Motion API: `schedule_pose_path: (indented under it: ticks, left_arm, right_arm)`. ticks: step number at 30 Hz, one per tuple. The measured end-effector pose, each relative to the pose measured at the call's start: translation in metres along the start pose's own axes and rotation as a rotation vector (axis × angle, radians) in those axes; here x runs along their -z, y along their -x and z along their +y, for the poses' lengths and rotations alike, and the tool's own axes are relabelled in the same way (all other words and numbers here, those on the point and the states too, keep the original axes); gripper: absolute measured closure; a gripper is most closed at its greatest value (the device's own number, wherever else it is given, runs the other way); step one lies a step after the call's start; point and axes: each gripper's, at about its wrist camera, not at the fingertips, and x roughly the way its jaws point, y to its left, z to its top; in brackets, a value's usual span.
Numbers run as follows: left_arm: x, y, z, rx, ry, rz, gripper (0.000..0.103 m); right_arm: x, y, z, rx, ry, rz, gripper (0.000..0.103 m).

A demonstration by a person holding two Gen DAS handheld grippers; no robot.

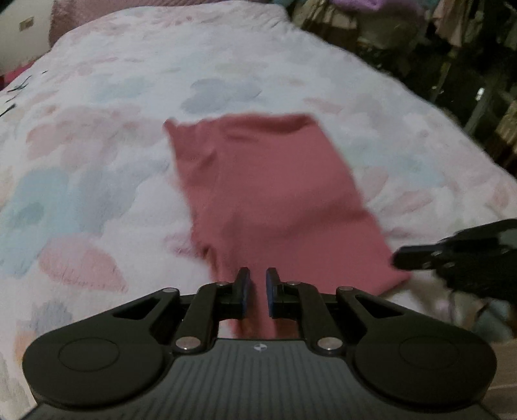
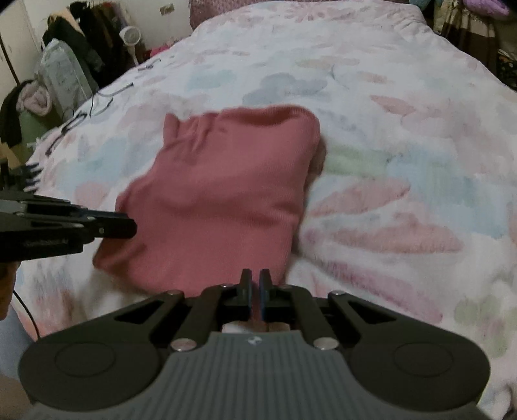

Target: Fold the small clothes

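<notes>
The garment (image 1: 271, 194) lies flat on the bed (image 1: 97, 161), near its front edge. The left hand-held gripper (image 1: 258, 292) sits at the garment's near left corner; the right hand-held gripper (image 2: 255, 290) sits at its near right corner. Behind the garment, the bed extends to the pillow (image 2: 232, 8). Left of the bed stands a fan (image 2: 130, 34).
</notes>
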Motion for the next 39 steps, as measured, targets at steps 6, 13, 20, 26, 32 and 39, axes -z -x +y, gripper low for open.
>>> schedule_pose_path:
  ticks: [6,13,20,26,32,39]
  left_arm:
    - [0.012,-0.009,0.019,0.007,0.063,0.038,0.091]
    - [0.001,0.016,0.023,-0.001,0.101,0.02,0.087]
    - [-0.031,0.069,0.008,-0.109,0.08,-0.153,0.057]
    - [-0.049,0.104,-0.014,-0.19,0.079,-0.277,0.035]
    - [-0.042,0.119,-0.025,-0.232,0.134,-0.288,0.025]
    - [-0.015,0.119,-0.043,-0.297,0.097,-0.265,0.018]
  right_arm:
    - [0.013,-0.015,-0.006,0.005,-0.01,0.053,0.1]
    - [0.008,-0.002,-0.009,0.005,-0.027,0.043,0.098]
    - [-0.024,0.044,0.002,0.015,-0.001,-0.099,0.064]
    - [-0.049,0.085,0.024,0.017,0.004,-0.202,0.04]
    - [-0.043,0.114,0.049,0.065,0.046,-0.285,0.029]
    - [-0.013,0.131,0.063,0.099,0.022,-0.32,0.021]
